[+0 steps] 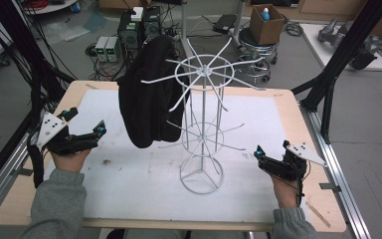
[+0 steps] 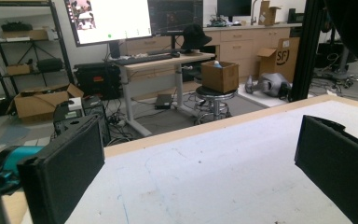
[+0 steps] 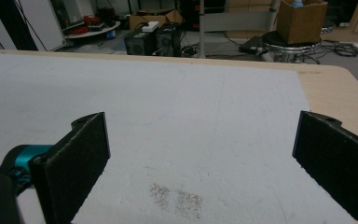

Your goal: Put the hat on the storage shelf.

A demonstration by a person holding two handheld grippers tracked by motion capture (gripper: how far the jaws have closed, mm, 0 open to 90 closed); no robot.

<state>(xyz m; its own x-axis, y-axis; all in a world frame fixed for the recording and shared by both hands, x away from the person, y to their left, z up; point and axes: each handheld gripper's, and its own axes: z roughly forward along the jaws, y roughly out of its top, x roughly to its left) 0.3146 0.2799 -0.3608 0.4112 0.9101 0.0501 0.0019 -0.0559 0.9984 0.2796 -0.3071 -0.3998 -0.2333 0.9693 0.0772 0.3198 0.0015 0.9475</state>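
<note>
While both tools wait wide open and empty, the work looks either done or unstarted. At frame left sits the left gripper (image 1: 86, 128); right of it, well apart, a black cloth (image 1: 146, 94) hangs on the rack (image 1: 204, 124) at centre; the right gripper (image 1: 272, 155) sits lower right.

Even, soft indoor light from above, weak shadows on the white mat (image 1: 129, 174), mild glare on the monitor (image 2: 109, 18) in upper left, near black pads (image 3: 74, 158) slightly blurred, all views somewhat grainy
</note>
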